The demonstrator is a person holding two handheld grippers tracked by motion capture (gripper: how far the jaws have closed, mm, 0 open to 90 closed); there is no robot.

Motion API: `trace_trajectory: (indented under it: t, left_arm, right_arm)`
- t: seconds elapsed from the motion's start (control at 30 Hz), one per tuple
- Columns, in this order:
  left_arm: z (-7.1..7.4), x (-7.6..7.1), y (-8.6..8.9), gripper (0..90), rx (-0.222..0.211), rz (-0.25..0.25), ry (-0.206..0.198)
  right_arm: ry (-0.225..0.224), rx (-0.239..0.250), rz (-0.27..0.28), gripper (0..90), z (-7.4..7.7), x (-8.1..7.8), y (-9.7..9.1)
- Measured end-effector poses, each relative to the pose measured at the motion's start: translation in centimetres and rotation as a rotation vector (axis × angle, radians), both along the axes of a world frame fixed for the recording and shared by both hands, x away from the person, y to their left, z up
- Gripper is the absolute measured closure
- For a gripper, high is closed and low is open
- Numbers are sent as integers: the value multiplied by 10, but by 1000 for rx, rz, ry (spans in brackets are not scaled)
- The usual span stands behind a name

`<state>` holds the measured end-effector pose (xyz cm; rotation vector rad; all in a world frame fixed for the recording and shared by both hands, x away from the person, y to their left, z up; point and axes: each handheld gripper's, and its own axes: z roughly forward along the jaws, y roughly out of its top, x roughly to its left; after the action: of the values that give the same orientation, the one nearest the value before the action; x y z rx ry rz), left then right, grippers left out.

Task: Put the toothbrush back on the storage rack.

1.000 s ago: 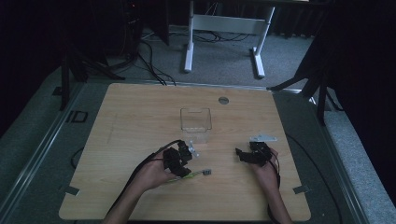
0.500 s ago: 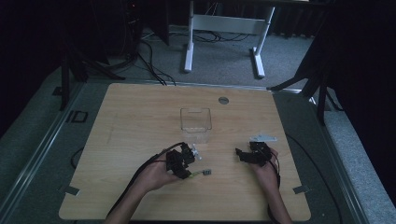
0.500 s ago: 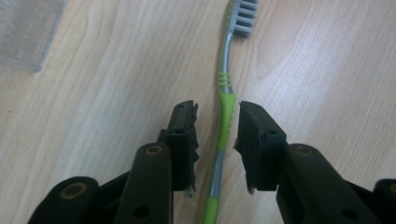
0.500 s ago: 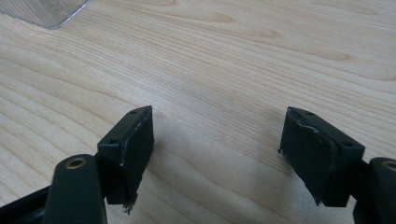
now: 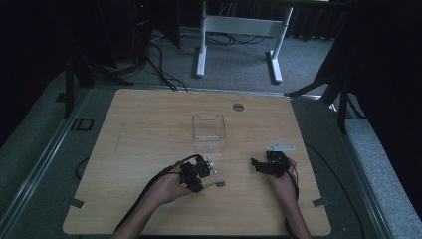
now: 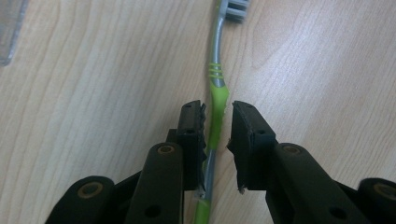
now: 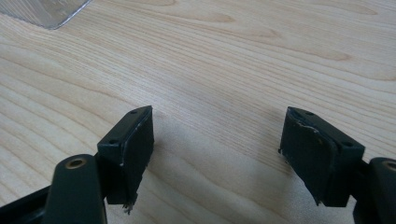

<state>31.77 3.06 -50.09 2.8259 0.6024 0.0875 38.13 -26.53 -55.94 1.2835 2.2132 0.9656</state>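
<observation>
Toothbrush (image 6: 215, 100) is lying near the table's (image 5: 149, 124) front edge, not yet lifted. Left gripper (image 6: 218, 119) jaws have just been closing around its green handle, a slight gap remaining. Right gripper (image 7: 217, 140) is resting spread, empty. Clear container (image 5: 209, 132) is waiting mid-table.

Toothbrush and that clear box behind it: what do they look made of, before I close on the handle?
The toothbrush looks like smooth grey plastic with a green, probably rubbery grip, to judge by its raised ribs and matt sheen. The clear box looks like rigid transparent plastic, since the wood shows through its walls. The table looks like pale wood-grain laminate or veneer.
</observation>
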Motion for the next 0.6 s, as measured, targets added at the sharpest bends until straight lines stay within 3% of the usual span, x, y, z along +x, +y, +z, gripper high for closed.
trace_trajectory:
  t: [0.6]
  left_arm:
    - [-12, 3, -7, 783, 54, -4, 44]
  right_arm:
    - [0, -1, 0, 257, 0, 0, 0]
